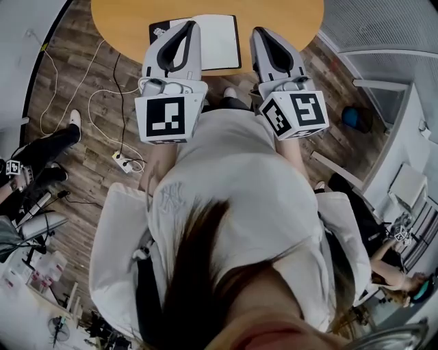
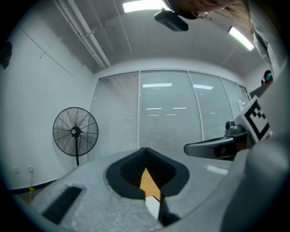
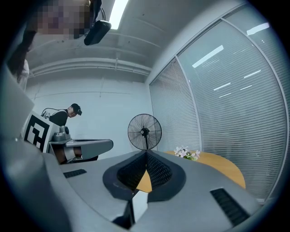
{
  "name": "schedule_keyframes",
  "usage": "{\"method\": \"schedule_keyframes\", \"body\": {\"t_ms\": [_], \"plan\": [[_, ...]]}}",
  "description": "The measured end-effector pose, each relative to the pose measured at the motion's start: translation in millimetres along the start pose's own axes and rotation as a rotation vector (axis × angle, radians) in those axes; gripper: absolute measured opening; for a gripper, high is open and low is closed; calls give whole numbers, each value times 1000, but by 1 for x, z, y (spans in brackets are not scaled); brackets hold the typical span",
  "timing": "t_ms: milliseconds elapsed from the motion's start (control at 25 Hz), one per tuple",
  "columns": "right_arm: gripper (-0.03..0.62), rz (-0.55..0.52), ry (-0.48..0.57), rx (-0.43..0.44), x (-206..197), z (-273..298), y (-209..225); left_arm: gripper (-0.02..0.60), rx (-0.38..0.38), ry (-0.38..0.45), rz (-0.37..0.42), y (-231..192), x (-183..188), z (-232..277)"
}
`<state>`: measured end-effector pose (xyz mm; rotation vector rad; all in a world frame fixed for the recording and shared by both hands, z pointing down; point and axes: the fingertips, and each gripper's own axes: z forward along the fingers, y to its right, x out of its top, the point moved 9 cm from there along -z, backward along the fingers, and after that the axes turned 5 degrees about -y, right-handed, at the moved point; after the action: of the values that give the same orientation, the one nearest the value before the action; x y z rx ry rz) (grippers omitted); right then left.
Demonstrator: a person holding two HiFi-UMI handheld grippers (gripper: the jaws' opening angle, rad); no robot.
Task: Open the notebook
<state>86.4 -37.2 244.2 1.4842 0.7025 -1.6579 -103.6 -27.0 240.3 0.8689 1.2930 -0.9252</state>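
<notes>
The notebook point(image 1: 220, 42) lies on the round wooden table point(image 1: 123, 20), a white page facing up and a black part of its cover point(image 1: 159, 29) showing at its left. Both grippers are held level above the table's near edge, side by side. My left gripper point(image 1: 190, 26) is shut and empty, its tips over the notebook's left part. My right gripper point(image 1: 259, 31) is also shut and empty, just right of the notebook. In the left gripper view the jaws point(image 2: 145, 149) meet at a point; a slice of table and white page shows below. The right gripper view shows jaws point(image 3: 146, 153) meeting likewise.
A standing fan point(image 2: 75, 132) is beside the blinds-covered glass wall point(image 2: 170, 111). White flowers point(image 3: 188, 153) sit on the table's far side. A person in black point(image 3: 68, 113) stands at the back. Cables and a power strip point(image 1: 123, 160) lie on the wooden floor at the left.
</notes>
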Motion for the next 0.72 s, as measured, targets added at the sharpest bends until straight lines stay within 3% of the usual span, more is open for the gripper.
{"method": "schedule_keyframes", "body": {"t_ms": [560,720], "plan": [[2,-29,-11,4,2,-9,7,17,18,-17,-16,11,-3,-3],[2,-26,-27,27,-2,-3,4,17,27,-30,14,1,-3,-7]]}}
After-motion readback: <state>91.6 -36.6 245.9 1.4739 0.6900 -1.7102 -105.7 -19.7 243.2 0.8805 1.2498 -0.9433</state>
